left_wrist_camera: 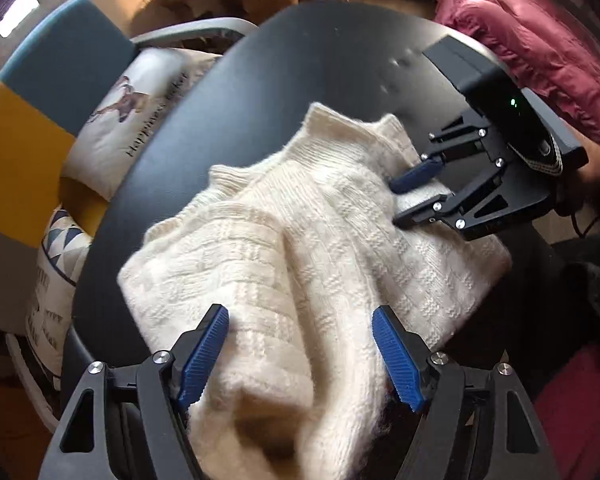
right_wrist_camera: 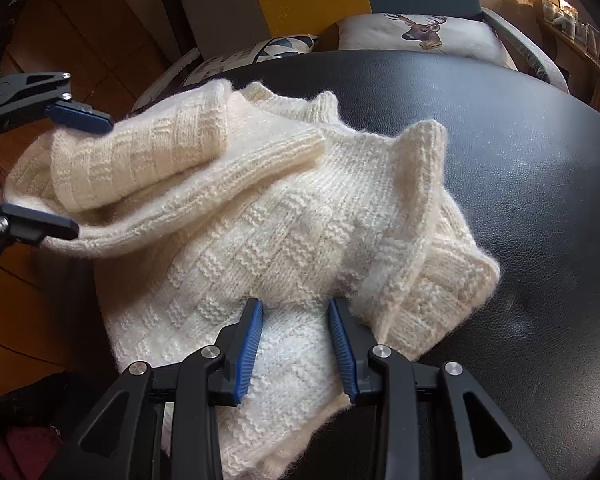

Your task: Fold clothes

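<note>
We saw a round black tabletop (left_wrist_camera: pixel 292 64) filling most of both views, with a blue-and-yellow armchair (left_wrist_camera: pixel 40 92) at its 9 o'clock edge in the left wrist view. On that chair sat a white deer-print cushion (right_wrist_camera: pixel 420 34). A cream knitted sweater (left_wrist_camera: pixel 300 240) lay rumpled across the tabletop's middle, its ribbed edges bunched toward 12 o'clock in the right wrist view. One thick roll of it hung off the tabletop's near edge.

We held the left tool (left_wrist_camera: pixel 300 356) with its fingers spread wide, the roll of knit lying loosely between its blue pads (left_wrist_camera: pixel 202 356). We held the right tool (right_wrist_camera: pixel 296 348) with a narrower gap, also unclosed, with a flat fold of sweater lying between its pads. In the left wrist view it sat at 3 o'clock.
</note>
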`<state>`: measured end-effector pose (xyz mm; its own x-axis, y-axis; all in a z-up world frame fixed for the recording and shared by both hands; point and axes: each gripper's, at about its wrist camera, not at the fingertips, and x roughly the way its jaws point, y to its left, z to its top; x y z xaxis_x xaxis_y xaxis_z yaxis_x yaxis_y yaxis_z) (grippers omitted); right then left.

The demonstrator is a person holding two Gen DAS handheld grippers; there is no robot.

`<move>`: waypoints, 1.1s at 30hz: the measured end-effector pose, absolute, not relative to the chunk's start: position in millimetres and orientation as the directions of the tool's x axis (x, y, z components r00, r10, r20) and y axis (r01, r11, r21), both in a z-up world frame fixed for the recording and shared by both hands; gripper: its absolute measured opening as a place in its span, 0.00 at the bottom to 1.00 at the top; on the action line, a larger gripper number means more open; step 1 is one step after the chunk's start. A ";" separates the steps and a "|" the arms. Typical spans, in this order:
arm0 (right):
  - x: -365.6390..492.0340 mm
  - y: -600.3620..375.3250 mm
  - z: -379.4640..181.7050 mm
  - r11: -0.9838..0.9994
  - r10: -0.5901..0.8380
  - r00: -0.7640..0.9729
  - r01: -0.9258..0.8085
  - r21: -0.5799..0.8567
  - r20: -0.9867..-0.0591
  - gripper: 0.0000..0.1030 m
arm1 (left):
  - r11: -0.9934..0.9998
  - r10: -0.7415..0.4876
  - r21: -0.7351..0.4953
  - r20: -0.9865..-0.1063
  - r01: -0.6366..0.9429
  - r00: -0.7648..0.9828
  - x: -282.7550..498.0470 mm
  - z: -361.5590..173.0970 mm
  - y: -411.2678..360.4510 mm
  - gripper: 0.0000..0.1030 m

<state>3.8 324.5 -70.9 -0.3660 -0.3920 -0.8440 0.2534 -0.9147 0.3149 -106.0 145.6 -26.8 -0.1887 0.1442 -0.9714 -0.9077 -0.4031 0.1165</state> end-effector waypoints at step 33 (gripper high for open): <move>-9.9 331.9 -84.3 -0.885 -0.458 -0.423 0.295 0.359 -0.782 0.34 | -0.716 0.133 0.058 -0.967 -0.696 -0.217 -134.5 -59.4 122.1 0.30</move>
<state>-9.9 331.9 -84.3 -0.4226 -0.4580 -0.7821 0.2948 -0.8855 0.3592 -134.5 122.1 -59.4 -0.2175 0.1326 -0.9670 -0.6956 -0.7161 0.0583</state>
